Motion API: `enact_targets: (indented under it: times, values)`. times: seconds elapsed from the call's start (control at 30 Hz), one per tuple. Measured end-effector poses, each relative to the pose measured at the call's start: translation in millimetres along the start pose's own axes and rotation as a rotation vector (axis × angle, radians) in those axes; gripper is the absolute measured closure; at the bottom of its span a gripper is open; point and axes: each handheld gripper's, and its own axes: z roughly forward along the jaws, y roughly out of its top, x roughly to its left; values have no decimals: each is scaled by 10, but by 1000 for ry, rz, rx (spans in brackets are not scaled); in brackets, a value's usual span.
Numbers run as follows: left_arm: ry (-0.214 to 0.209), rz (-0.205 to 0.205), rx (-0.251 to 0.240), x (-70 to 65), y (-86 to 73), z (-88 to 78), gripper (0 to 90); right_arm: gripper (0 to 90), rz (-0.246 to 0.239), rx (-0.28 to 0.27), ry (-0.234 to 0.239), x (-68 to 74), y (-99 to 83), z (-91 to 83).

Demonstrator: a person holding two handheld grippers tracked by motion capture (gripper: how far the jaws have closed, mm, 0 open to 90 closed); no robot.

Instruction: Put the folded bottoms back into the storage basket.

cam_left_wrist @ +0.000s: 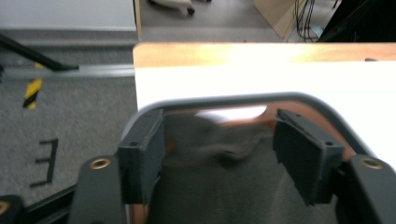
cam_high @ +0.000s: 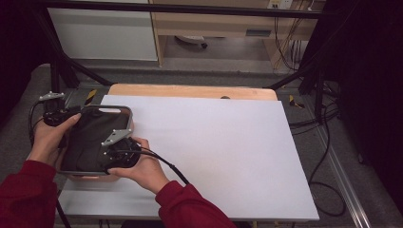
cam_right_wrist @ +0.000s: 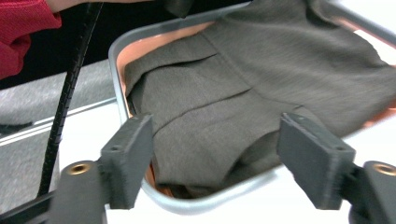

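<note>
An orange basket with a grey rim point(cam_high: 121, 108) stands at the table's left edge, and a dark grey garment point(cam_high: 92, 137) is stuffed into it. My left gripper point(cam_high: 66, 118) is at the basket's far left corner. In the left gripper view it point(cam_left_wrist: 219, 154) hangs open over the garment point(cam_left_wrist: 210, 186), with the rim point(cam_left_wrist: 224, 99) just beyond its pads. My right gripper point(cam_high: 111, 151) is at the basket's near right side. In the right gripper view it point(cam_right_wrist: 215, 163) stands open above the folded garment point(cam_right_wrist: 261, 70) and the rim point(cam_right_wrist: 116, 93), pads clear of the cloth.
A white sheet point(cam_high: 214, 152) covers most of the wooden table point(cam_high: 190, 90). Black frame struts point(cam_high: 62, 66) rise at the back left. Cables point(cam_high: 328, 118) trail over the grey floor at the right. The right gripper's own cable point(cam_high: 166, 164) runs across the sheet.
</note>
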Motion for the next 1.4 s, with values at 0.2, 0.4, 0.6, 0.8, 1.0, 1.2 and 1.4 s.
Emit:
enact_targets:
  times: [0.2,0.4,0.6,0.8,1.0,1.2,1.4]
  values:
    - [-11,45,-52,-177,154,-122,271,148,13,-30,-72,-84,-29,-193]
    - [-21,84,-77,-354,178,-177,219,115,44,-54,-104,-210,-94,-365]
    - [-30,112,-105,-571,115,-241,167,139,62,-63,-131,-355,-207,-548]
    - [-21,106,-134,-774,-66,-301,128,96,82,-71,-160,-523,-362,-768]
    - [-76,99,-166,-998,-231,-390,106,71,96,-84,-189,-665,-490,-978]
    - [-89,124,-184,-1184,-397,-461,96,74,107,-88,-219,-779,-545,-1144]
    - [-107,102,-203,-1325,-664,-508,96,76,77,-112,-283,-857,-597,-1291]
